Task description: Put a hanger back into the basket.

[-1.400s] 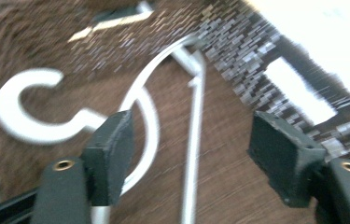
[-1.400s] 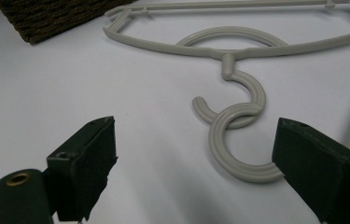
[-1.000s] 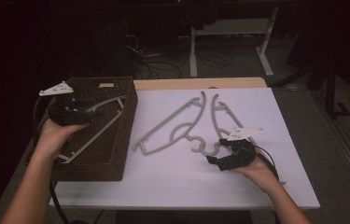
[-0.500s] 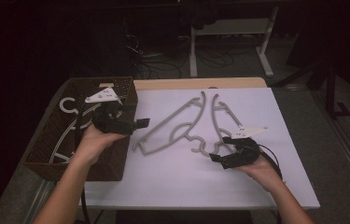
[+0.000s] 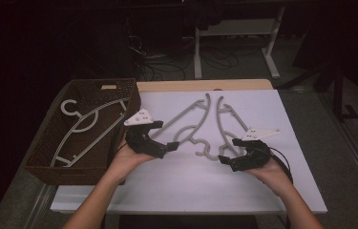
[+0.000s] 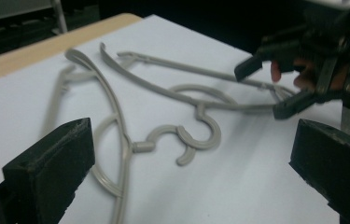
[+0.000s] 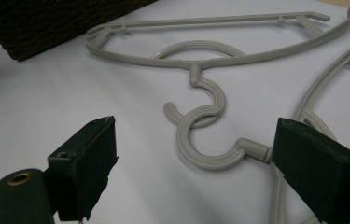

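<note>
Three grey hangers make up the work, and going by how they lie, about a third of it is done. At the far left, one hanger (image 5: 83, 126) already lies inside the brown wicker basket (image 5: 47, 164), which sits at the left edge of the desk (image 5: 281, 191). Two more are left out on the white desk top, their hooks linked together at the middle, so they will probably need parting before either goes in.

Just right of the basket, the left gripper (image 5: 164, 147) hovers low over the desk with its jaws spread wide and nothing between them; its own view looks along them at the left hanger (image 5: 186, 125) and the hook tangle. The left hand (image 5: 126, 160) cradles it from below, forearm coming in from the bottom edge, the gripper pointing right toward the hooks.

Right of the tangle lies the right hanger (image 5: 222, 126), its long edge running away up the desk. The right gripper (image 5: 225, 157) sits close to its hook end, jaws likewise parted and empty, straddling the linked hooks (image 7: 200, 126) in its own view. The right hand (image 5: 269, 169) holds it low, pointing left, so both grippers face each other across the hooks.
</note>
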`<state>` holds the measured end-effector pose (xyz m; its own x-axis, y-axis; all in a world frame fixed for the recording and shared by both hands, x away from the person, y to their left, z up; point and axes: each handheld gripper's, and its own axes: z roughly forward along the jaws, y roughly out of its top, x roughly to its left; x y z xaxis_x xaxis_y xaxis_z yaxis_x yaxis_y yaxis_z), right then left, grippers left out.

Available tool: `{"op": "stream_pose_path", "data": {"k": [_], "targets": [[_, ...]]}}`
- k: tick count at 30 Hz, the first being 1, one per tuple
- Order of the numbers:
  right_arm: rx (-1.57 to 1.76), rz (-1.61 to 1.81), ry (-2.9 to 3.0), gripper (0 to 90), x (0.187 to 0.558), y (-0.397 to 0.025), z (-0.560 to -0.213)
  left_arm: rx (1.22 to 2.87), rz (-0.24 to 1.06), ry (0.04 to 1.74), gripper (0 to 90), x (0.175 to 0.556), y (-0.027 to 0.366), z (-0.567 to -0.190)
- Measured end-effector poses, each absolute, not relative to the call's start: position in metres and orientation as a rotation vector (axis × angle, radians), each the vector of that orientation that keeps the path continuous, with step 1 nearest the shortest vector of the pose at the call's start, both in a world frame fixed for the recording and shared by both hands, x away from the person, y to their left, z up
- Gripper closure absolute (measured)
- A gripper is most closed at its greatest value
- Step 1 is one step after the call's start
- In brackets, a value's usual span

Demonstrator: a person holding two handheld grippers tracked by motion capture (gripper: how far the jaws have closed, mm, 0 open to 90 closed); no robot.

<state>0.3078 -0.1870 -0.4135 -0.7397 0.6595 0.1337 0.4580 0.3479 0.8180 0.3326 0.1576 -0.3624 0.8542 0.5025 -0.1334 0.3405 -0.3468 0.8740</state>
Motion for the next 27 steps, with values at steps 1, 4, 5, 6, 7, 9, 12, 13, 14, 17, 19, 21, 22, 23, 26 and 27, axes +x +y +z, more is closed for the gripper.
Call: {"op": "stream_pose_path", "data": {"k": [1,4,5,6,7,9,12,13,14,17,19,21,22,23,26,27], "targets": [[1.012,1.342,2.386,13.3,0.308,-0.188,-0.413,1.968,0.187,0.614,0.0,0.332,0.156,-0.367],[1.029,1.335,2.381,13.4,0.308,-0.191,-0.414,1.969,0.181,0.598,0.0,0.332,0.153,-0.382],[1.035,1.331,2.378,13.3,0.308,-0.193,-0.415,1.972,0.187,0.594,0.0,0.331,0.152,-0.387],[1.044,1.329,2.374,13.3,0.308,-0.194,-0.415,1.981,0.195,0.59,0.0,0.331,0.152,-0.392],[1.046,1.327,2.37,13.3,0.309,-0.195,-0.415,1.987,0.197,0.587,0.0,0.331,0.152,-0.397],[1.049,1.308,2.363,13.4,0.309,-0.198,-0.415,1.99,0.179,0.588,0.0,0.332,0.153,-0.405],[1.066,1.281,2.357,13.4,0.308,-0.203,-0.416,2.016,0.184,0.593,0.0,0.333,0.152,-0.415],[1.072,1.28,2.352,13.3,0.308,-0.205,-0.417,2.024,0.187,0.598,0.0,0.333,0.152,-0.417],[1.079,1.273,2.349,13.4,0.307,-0.207,-0.418,2.025,0.19,0.599,0.0,0.334,0.152,-0.418],[1.085,1.25,2.344,13.3,0.308,-0.214,-0.418,2.03,0.184,0.607,0.0,0.334,0.151,-0.421],[1.109,1.223,2.345,14.9,0.309,-0.219,-0.418,2.028,0.181,0.613,0.0,0.334,0.151,-0.423],[1.129,1.196,2.335,23.2,0.309,-0.227,-0.417,2.032,0.179,0.616,0.0,0.334,0.152,-0.424],[1.146,1.19,2.331,30.7,0.309,-0.232,-0.417,2.032,0.177,0.617,0.0,0.335,0.152,-0.424],[1.163,1.185,2.331,36.8,0.308,-0.237,-0.417,2.03,0.172,0.619,0.0,0.335,0.152,-0.424],[1.195,1.114,2.346,59.4,0.306,-0.255,-0.422,2.031,0.166,0.622,0.0,0.336,0.152,-0.426],[1.195,1.114,2.346,59.4,0.306,-0.255,-0.422,2.032,0.164,0.622,0.0,0.336,0.152,-0.426]]}}
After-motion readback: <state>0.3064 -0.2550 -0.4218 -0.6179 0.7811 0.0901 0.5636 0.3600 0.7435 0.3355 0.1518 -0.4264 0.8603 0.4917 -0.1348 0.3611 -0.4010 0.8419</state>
